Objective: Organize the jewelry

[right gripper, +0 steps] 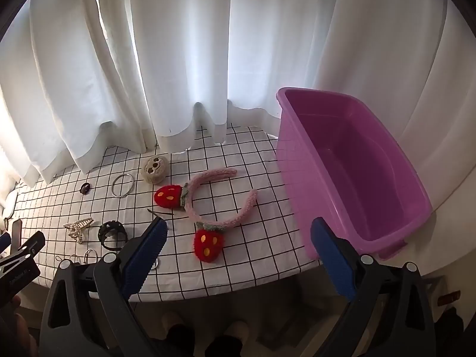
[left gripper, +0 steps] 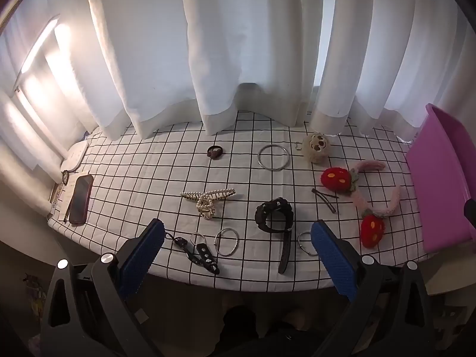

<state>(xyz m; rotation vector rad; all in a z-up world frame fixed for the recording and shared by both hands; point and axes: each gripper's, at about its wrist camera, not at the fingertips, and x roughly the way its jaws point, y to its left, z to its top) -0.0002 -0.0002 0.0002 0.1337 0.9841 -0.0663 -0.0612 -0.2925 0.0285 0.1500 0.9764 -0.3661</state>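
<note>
Jewelry lies scattered on a checked tablecloth (left gripper: 148, 178): a pearl hair claw (left gripper: 208, 200), a black watch (left gripper: 275, 223), a silver bangle (left gripper: 273, 154), hoop rings (left gripper: 226, 241), a black keychain (left gripper: 196, 251), a brown hair tie (left gripper: 214, 151), dark hairpins (left gripper: 325, 198), a beige plush clip (left gripper: 316, 147) and a pink headband with red strawberries (right gripper: 220, 205). An empty purple bin (right gripper: 351, 172) stands at the right. My left gripper (left gripper: 238, 247) is open above the table's near edge. My right gripper (right gripper: 238, 250) is open near the lower strawberry (right gripper: 208, 244).
White curtains (left gripper: 238, 44) hang along the table's far edge. A phone (left gripper: 81, 198) and a small white tray (left gripper: 76, 156) lie at the table's left end. The left gripper shows at the left edge of the right wrist view (right gripper: 17, 255).
</note>
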